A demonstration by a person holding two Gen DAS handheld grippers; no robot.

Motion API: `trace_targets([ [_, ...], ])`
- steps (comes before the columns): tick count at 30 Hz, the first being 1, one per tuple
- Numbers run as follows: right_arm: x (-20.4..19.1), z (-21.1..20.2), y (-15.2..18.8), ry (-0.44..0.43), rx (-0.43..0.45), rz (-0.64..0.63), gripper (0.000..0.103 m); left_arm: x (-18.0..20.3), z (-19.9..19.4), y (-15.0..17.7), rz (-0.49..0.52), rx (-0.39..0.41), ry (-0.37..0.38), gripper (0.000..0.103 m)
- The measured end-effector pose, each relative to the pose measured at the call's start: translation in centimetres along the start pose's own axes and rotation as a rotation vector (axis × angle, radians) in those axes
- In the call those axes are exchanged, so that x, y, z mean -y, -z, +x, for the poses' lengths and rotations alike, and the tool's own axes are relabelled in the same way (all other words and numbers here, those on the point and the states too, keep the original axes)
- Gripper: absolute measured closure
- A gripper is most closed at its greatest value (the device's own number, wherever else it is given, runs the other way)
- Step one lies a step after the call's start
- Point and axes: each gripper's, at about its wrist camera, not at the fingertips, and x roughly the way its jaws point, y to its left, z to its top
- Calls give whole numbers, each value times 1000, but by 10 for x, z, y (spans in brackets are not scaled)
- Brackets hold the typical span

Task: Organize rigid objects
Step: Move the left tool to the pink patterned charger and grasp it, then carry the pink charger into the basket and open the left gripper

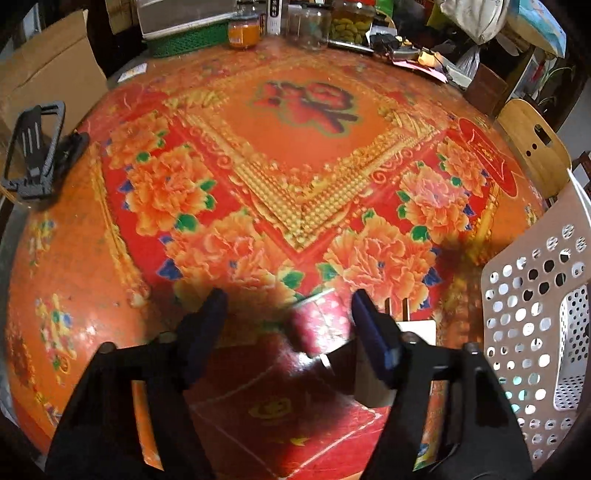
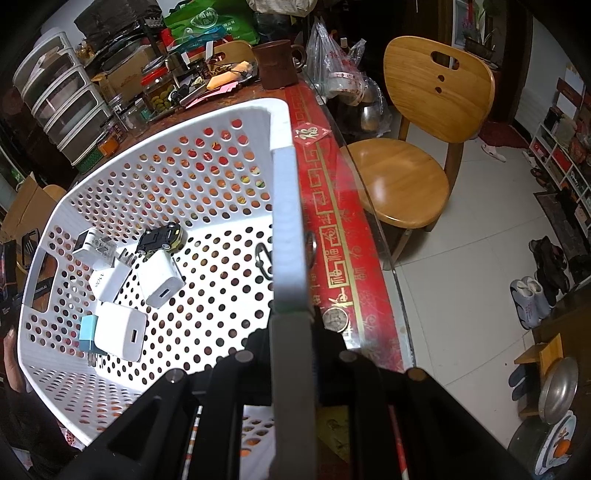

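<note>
In the left wrist view my left gripper [image 1: 288,321] points down at the red flowered tablecloth [image 1: 295,166]. A small red box [image 1: 321,326] lies between its fingers, close to the right one and apart from the left pad, so the gripper is open. A pale block [image 1: 373,384] shows behind the right finger. In the right wrist view my right gripper [image 2: 291,325] is shut on the side wall of the white perforated basket [image 2: 288,206]. Inside lie several white chargers [image 2: 159,277], a black and yellow toy car [image 2: 160,238] and a carabiner [image 2: 262,258].
A black phone stand [image 1: 37,155] sits at the table's left edge. Jars [image 1: 351,22] and clutter line the far side. The basket [image 1: 535,332] stands to the right of my left gripper. A coin [image 2: 334,319] lies by the glass table edge, with a wooden chair [image 2: 406,177] beyond.
</note>
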Motion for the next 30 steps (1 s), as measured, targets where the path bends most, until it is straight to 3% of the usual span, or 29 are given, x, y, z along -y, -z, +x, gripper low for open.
trace_targets([
  [2, 0, 0, 0, 0, 0, 0, 90, 3, 1, 2, 11, 4, -10, 52],
  [5, -1, 0, 0, -1, 0, -1, 90, 7, -1, 5, 23, 9, -8, 74],
  [17, 0, 1, 1, -11, 4, -3, 90, -2, -57, 13, 52, 134, -29, 74],
  [23, 0, 1, 1, -13, 4, -4, 90, -2, -129, 18, 74, 275, -49, 74],
  [30, 1, 1, 1, -17, 5, -3, 90, 26, -215, 28, 161, 377, -56, 74],
])
